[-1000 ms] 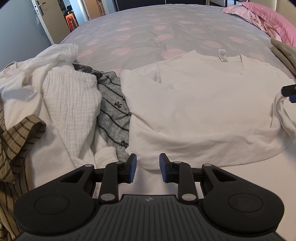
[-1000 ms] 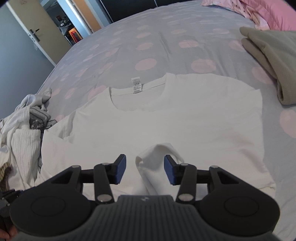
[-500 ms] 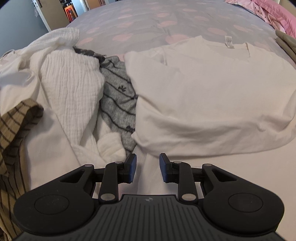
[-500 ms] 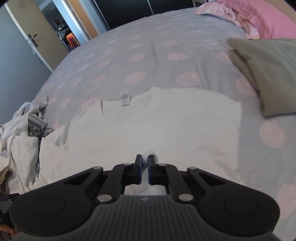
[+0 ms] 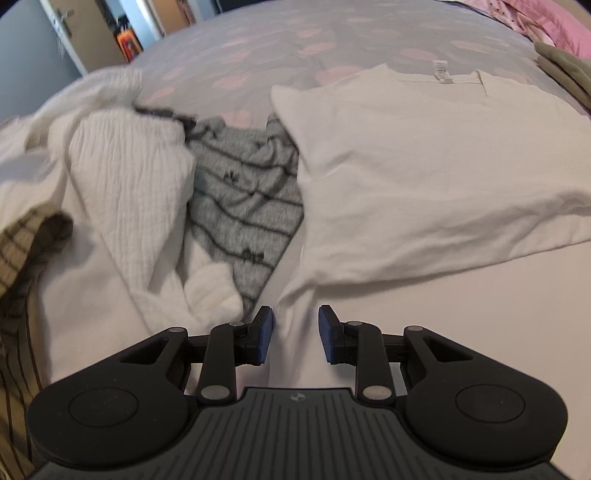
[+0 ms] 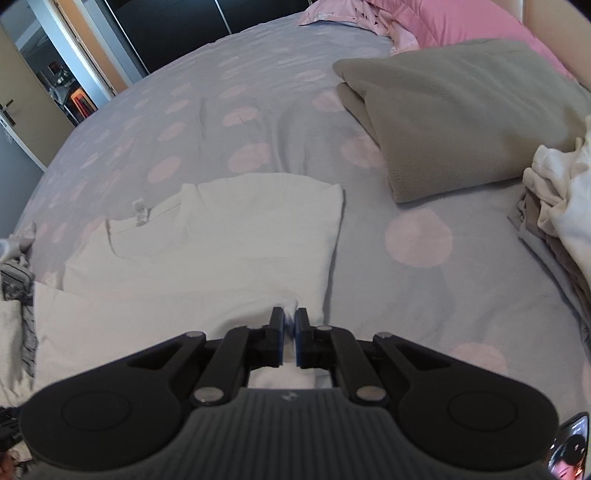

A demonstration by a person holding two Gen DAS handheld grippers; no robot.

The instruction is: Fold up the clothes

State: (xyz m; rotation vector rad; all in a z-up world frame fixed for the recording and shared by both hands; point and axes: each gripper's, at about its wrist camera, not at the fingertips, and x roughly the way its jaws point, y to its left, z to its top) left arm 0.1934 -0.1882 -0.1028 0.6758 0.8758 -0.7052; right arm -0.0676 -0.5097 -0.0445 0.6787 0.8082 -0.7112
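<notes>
Hidden/unclear first: in the left wrist view the white t-shirt (image 5: 424, 177) runs off the frame's right edge, so we can't see its far sleeve or hem corner there. Left pile is motion-blurred; we make out a white crinkle garment (image 5: 125, 177), a grey striped garment (image 5: 243, 206) partly tucked under it and under the shirt's edge, and a beige checked cloth (image 5: 26, 240) cut off at frame left. In the right wrist view the shirt's near hem is behind the gripper body, and a phone screen (image 6: 572, 446) is clipped at the bottom right corner. Stack of pale clothes (image 6: 561, 206) on the right is cut by the frame too.

Shirt lies flat on the dotted bedsheet (image 6: 229, 122), collar and neck label (image 6: 139, 212) pointing away from us toward the far side of the bed; long axis runs collar-to-hem, roughly along our line of sight, skewed a bit left in the right wrist view. Right side looks folded inward, giving a straight edge.

Left gripper (image 5: 295, 334): fingers apart, nothing between them, sitting near the shirt's lower left corner, above bare sheet/fabric fold.

Right gripper (image 6: 290, 334): fingers together, pinching a small bunch of the white t-shirt near its lower right part.

Folded olive blanket (image 6: 461, 110) sits well apart to the right, pink pillow (image 6: 461, 22) behind it.
</notes>
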